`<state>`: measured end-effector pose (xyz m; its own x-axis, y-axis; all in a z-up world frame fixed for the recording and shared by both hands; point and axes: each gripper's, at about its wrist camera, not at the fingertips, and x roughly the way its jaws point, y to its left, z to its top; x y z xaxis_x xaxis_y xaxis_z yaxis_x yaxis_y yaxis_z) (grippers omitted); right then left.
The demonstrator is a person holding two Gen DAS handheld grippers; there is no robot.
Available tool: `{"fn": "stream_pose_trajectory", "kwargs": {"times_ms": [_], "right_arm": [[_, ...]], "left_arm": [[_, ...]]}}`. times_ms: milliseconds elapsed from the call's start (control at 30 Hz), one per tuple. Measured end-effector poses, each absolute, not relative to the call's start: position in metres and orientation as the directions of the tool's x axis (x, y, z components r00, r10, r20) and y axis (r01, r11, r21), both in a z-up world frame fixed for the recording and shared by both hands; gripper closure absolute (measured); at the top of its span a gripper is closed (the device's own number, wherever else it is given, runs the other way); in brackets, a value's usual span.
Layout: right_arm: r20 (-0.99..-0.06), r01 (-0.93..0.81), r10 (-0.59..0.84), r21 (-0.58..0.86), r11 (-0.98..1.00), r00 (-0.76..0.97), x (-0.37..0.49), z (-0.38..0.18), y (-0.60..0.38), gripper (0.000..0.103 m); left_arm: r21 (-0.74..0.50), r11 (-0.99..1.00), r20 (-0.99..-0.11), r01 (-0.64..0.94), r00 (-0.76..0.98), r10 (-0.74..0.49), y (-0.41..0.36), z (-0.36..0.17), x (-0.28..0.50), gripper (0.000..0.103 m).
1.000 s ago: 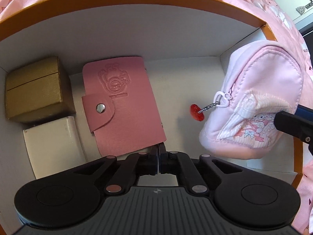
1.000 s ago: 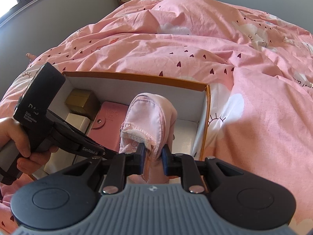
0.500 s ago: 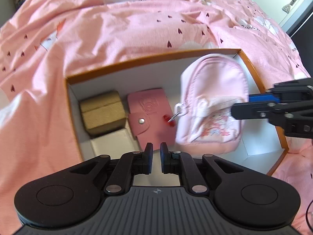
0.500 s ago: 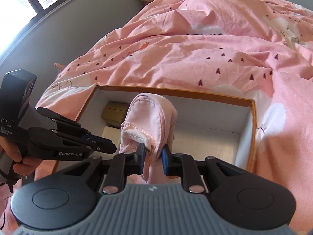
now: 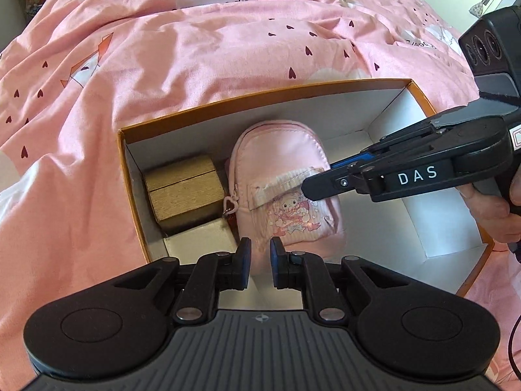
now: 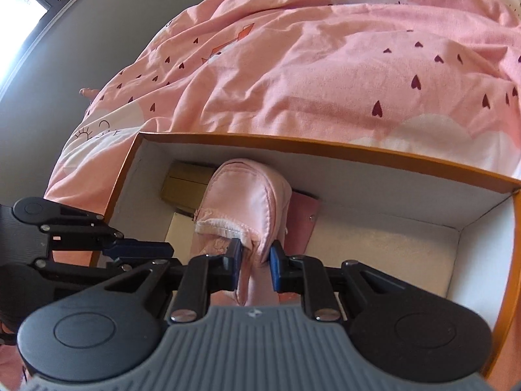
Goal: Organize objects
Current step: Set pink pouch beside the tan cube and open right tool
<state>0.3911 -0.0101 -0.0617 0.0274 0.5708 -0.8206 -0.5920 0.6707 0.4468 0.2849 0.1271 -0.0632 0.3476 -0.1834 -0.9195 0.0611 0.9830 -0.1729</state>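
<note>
Orange box (image 5: 276,96) holds gold case (image 5: 182,192), pink mini backpack (image 5: 280,169).

The left gripper (image 5: 259,262) is black, with two round flat parts like big buttons and a grey ribbed plate in the middle. A tiny cross mark sits at the top of that plate. Its two fingers (image 5: 245,262) have blue pads, and shiny silver screws hold the black bars. The right gripper (image 6: 255,260) looks the same up close. From the side it is long and black, with white letters "DAS", a small silver screw near the tip and a blue strip. A black box with round lenses sits on top, and a thin black cable hangs by the hand (image 5: 498,215)
</note>
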Motion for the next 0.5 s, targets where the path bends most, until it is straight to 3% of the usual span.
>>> {"fn": "stream_pose_trajectory", "kwargs": {"times_ms": [367, 500], "right_arm": [[-0.848, -0.584, 0.526, 0.395, 0.709, 0.065, 0.394, -0.089, 0.002, 0.08], [-0.846, -0.578, 0.527, 0.387, 0.718, 0.088, 0.392, -0.084, -0.003, 0.068]], "left_arm": [[-0.156, 0.987, -0.922, 0.04, 0.353, -0.16, 0.122, -0.08, 0.297, 0.087], [-0.162, 0.987, -0.917, 0.022, 0.367, -0.158, 0.123, -0.075, 0.294, 0.087]]}}
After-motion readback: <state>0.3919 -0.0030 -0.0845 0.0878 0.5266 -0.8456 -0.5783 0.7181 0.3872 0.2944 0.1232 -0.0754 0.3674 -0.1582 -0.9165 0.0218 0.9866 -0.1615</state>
